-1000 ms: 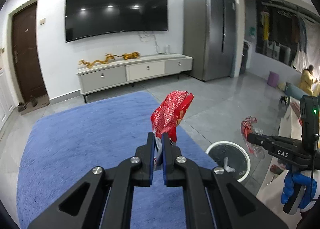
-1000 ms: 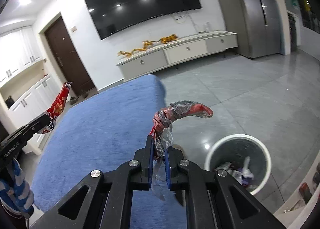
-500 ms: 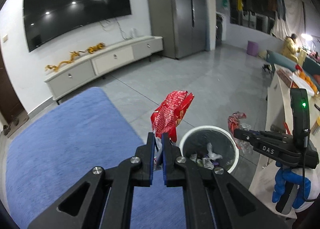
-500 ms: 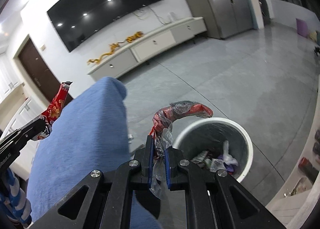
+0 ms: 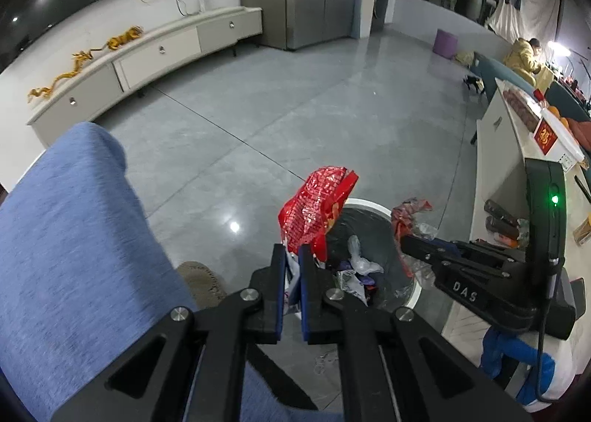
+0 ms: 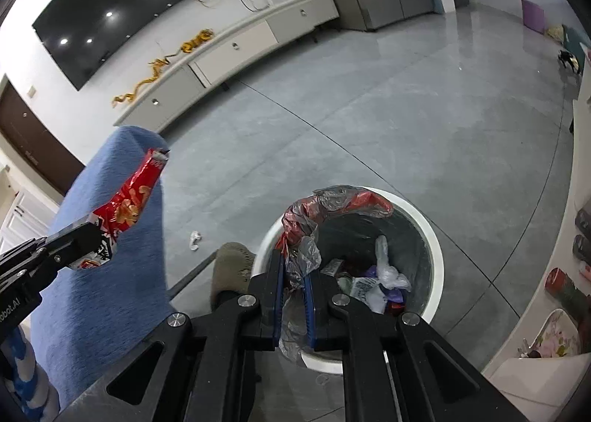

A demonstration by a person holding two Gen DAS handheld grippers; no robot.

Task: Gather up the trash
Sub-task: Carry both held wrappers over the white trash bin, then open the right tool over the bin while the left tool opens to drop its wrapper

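My left gripper (image 5: 291,256) is shut on a red snack bag (image 5: 314,208), held just left of and above the white-rimmed trash bin (image 5: 369,203). My right gripper (image 6: 295,263) is shut on a crumpled clear and red plastic wrapper (image 6: 332,202), held over the near left part of the bin (image 6: 436,256). The bin holds several pieces of trash. The left gripper with the red bag (image 6: 125,208) shows at the left of the right wrist view. The right gripper with its wrapper (image 5: 408,209) shows at the right of the left wrist view.
A blue rug (image 5: 74,237) lies left of the bin. A slippered foot (image 6: 231,267) stands beside the bin. A small white scrap (image 6: 194,239) lies on the grey floor. A white counter (image 5: 517,134) with items is on the right. A TV cabinet (image 5: 147,52) stands at the far wall.
Both grippers have moved toward the bin and tilted down. The bin now sits right under the right gripper's wrapper and beside the left gripper's bag. Both stay shut on their trash.
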